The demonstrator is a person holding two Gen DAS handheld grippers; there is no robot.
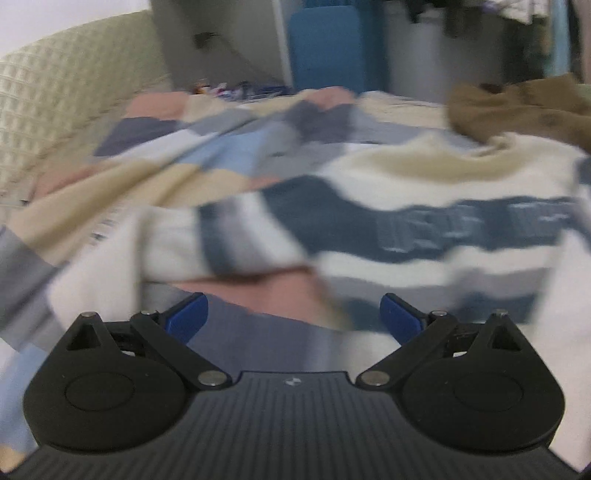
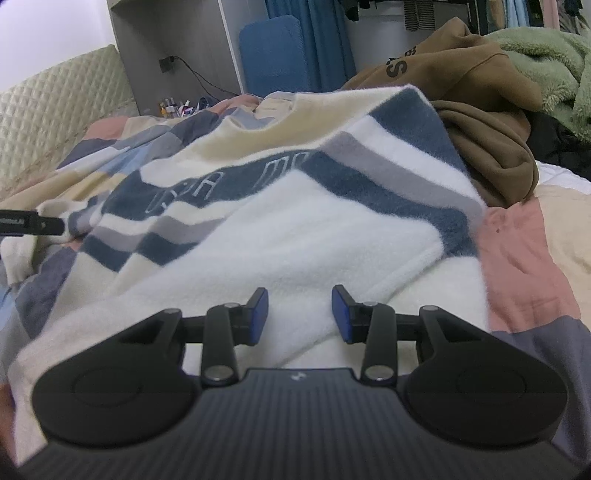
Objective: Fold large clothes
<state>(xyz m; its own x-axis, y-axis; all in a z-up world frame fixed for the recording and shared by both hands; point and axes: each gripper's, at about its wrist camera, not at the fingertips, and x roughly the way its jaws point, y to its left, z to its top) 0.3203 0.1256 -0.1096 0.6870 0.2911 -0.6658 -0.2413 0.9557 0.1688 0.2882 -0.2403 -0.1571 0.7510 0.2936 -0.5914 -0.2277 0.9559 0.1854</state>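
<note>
On bed: one striped sweater (image 2: 258,221), one brown hoodie (image 2: 480,122), two grippers.

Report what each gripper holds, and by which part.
Nothing. The left gripper and right gripper are both open above the striped fleece sweater.

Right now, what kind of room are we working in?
Most likely a bedroom: a patchwork quilt over a bed, a quilted headboard behind it, and clothes hanging at the back.
</note>
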